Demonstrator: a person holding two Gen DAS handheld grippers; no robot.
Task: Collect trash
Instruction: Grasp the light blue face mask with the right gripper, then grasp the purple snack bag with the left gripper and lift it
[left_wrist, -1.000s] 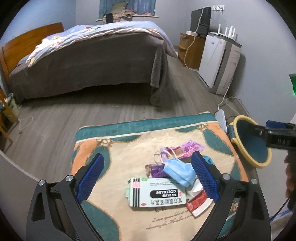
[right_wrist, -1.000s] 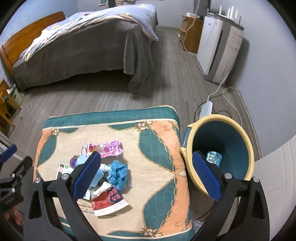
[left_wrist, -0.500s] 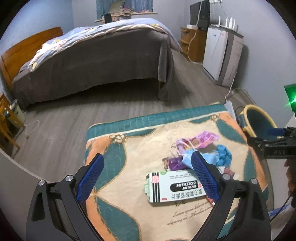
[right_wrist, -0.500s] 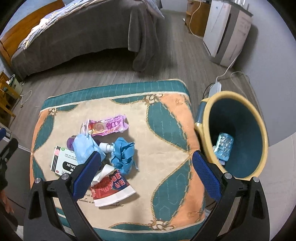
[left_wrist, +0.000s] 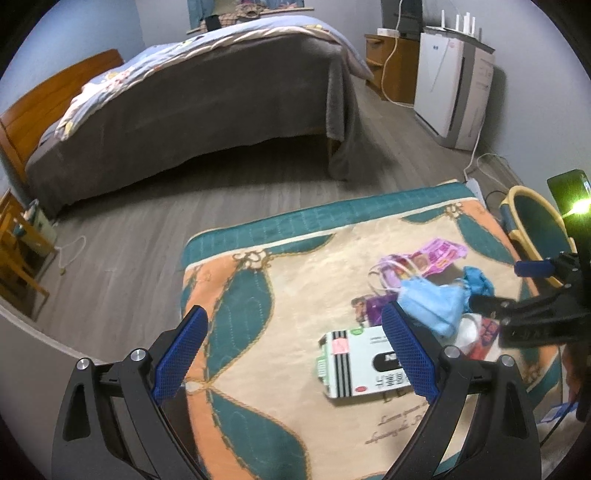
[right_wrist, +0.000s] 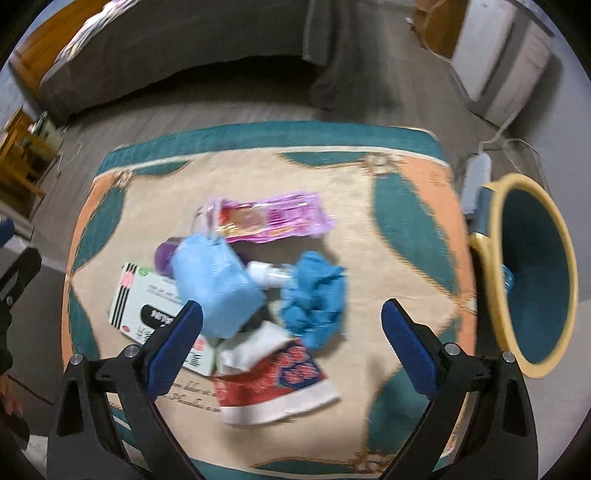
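A heap of trash lies on the patterned cloth (right_wrist: 406, 206): a pink wrapper (right_wrist: 273, 219), a light-blue face mask (right_wrist: 218, 288), a crumpled blue glove (right_wrist: 314, 299), a white medicine box (right_wrist: 147, 306), a red-and-white wrapper (right_wrist: 280, 384), a purple item (right_wrist: 164, 254). The yellow-rimmed teal bin (right_wrist: 532, 273) stands right of the cloth. My right gripper (right_wrist: 291, 336) is open, hovering over the heap. My left gripper (left_wrist: 291, 350) is open above the cloth, left of the box (left_wrist: 354, 365) and mask (left_wrist: 432, 302).
A bed with a grey cover (left_wrist: 192, 103) stands across the wood floor. A white appliance (left_wrist: 450, 96) and wooden cabinet (left_wrist: 395, 62) line the right wall. A power strip with cables (right_wrist: 476, 173) lies by the bin. A wooden chair (left_wrist: 18, 258) is at far left.
My right gripper has swung left from over the bin and dropped toward the trash heap. My left gripper has drawn back to the left, away from the heap. Both stay open.
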